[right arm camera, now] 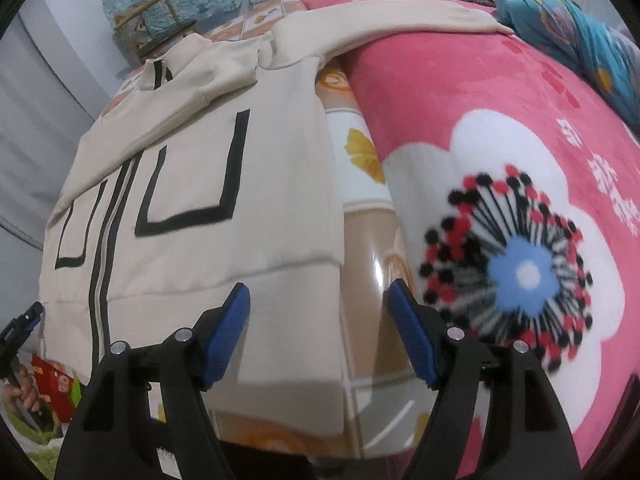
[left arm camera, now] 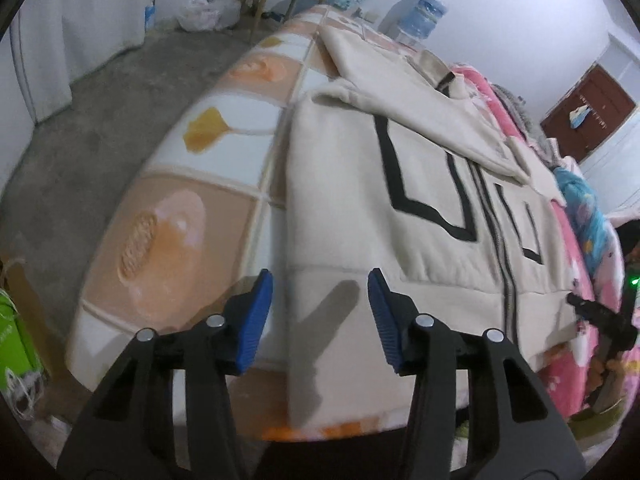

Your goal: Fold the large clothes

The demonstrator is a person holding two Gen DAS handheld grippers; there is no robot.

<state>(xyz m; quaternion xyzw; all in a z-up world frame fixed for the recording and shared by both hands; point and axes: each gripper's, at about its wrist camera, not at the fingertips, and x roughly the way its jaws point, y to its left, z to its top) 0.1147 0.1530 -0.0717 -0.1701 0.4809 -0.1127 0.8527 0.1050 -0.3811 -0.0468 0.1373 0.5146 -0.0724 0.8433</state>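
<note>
While both tools hover at the bed's near edge, the scene reads so:
Left hand-held gripper (left arm camera: 320, 312): ribbed blue pads spread wide, nothing between them, over the jacket's hem corner.
Right hand-held gripper (right arm camera: 318, 328): spread, empty, straddling the opposite hem edge.
Jacket (left arm camera: 400, 208): cream fleece, black-trimmed pockets, central zipper, flat on the bed.
Bed sheet (left arm camera: 168, 224): glossy, squared, peach-and-white.
Blanket (right arm camera: 500, 168): plush pink, flower print.

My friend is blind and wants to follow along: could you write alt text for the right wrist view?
A cream jacket with black trim and a central zipper lies flat on a bed, one sleeve stretched over a pink flowered blanket. The right gripper, jaws open and empty, hovers at the jacket's hem corner.
</note>
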